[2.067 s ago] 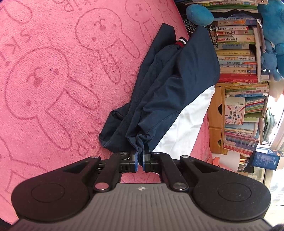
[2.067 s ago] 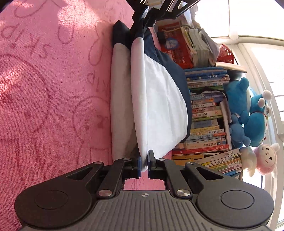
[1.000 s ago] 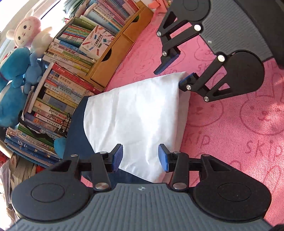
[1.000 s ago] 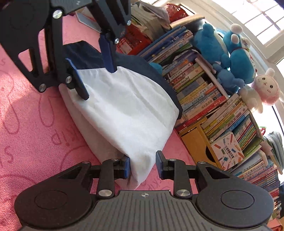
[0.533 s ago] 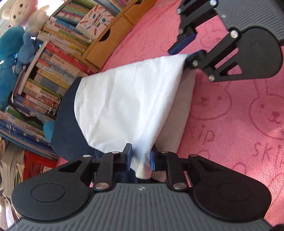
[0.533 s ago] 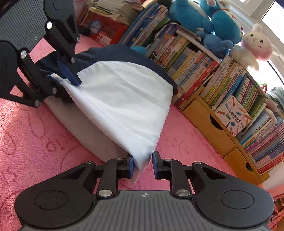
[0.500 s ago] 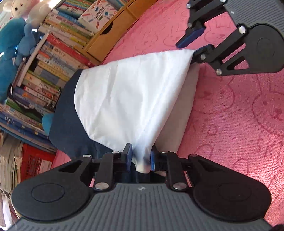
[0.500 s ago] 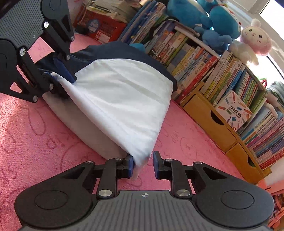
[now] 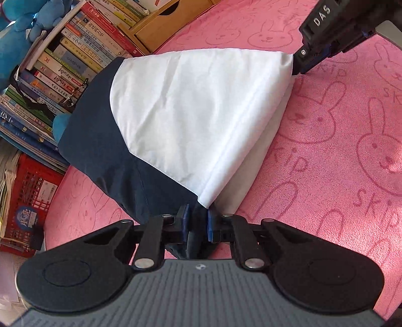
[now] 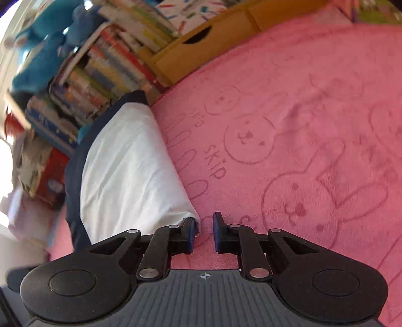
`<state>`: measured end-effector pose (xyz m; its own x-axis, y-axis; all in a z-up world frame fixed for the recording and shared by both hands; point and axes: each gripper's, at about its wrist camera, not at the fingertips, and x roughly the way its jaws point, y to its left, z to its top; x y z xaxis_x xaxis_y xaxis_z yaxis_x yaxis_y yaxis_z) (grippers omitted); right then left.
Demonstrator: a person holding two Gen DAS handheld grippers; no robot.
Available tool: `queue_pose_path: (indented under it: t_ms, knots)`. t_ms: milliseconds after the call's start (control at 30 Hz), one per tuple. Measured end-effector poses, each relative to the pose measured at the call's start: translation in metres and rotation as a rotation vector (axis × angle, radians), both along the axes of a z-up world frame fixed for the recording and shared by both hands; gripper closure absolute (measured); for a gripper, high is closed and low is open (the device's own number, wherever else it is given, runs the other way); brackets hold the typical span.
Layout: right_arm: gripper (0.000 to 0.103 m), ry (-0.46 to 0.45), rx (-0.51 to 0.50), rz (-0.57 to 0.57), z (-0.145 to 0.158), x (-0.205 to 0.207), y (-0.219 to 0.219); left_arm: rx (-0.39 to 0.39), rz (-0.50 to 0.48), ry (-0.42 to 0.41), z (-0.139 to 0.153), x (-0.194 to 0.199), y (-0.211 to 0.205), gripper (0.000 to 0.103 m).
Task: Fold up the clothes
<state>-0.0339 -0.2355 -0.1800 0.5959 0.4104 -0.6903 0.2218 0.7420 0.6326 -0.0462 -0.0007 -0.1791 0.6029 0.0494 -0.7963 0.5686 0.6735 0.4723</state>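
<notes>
A folded garment (image 9: pixel 191 105), white on top with a navy part (image 9: pixel 100 140), lies on a pink rabbit-print blanket (image 9: pixel 326 151). My left gripper (image 9: pixel 197 223) is at its near end, jaws closing, with bunched navy cloth pinched between the pads. My right gripper (image 9: pixel 305 63) shows at the far white corner. In the right wrist view, the garment (image 10: pixel 130 176) lies to the left of my right gripper (image 10: pixel 203 230). Those jaws are closing too, but a gap with pink blanket (image 10: pixel 301 125) shows between the pads. The white corner only touches the left fingertip (image 10: pixel 191 226).
Stacked books (image 9: pixel 62 70) line the blanket's left edge, with a wooden drawer box (image 9: pixel 170 22) beyond them. A red crate (image 9: pixel 27 196) and blue plush toys (image 9: pixel 15 32) sit there as well. To the right lies open pink blanket.
My left jaws went from wide apart over the white hem to pinched on the cloth. The right wrist view rolled and swung, and the white corner now lies beside its left finger.
</notes>
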Motion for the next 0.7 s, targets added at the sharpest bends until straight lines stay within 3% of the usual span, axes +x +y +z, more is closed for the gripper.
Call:
queue_pose_path:
  t_ms: [100, 133, 300, 433, 567, 633, 700]
  knots:
    - [0.087, 0.096, 0.323, -0.192, -0.025, -0.013, -0.020, -0.020, 0.016, 0.011, 0.001, -0.001, 0.003, 0.090]
    - [0.087, 0.104, 0.370, -0.236, -0.029, -0.017, -0.020, -0.031, 0.023, 0.017, 0.001, 0.000, 0.004, 0.090]
    - [0.092, 0.076, 0.430, -0.331, -0.038, -0.022, -0.013, -0.062, 0.039, 0.044, 0.004, 0.004, 0.008, 0.090]
    - [0.090, 0.065, 0.480, -0.362, -0.042, -0.028, -0.014, -0.175, 0.062, 0.096, 0.031, 0.012, 0.015, 0.086]
    - [0.087, 0.036, 0.415, -0.307, -0.034, -0.026, -0.010, -0.323, 0.021, 0.098, 0.068, 0.024, 0.008, 0.083]
    - [0.080, 0.034, 0.372, -0.257, -0.026, -0.027, -0.008, -0.357, -0.019, 0.095, 0.079, 0.034, 0.001, 0.076]
    - [0.072, 0.034, 0.318, -0.185, -0.015, -0.029, -0.006, -0.352, 0.004, 0.061, 0.083, 0.042, 0.002, 0.072]
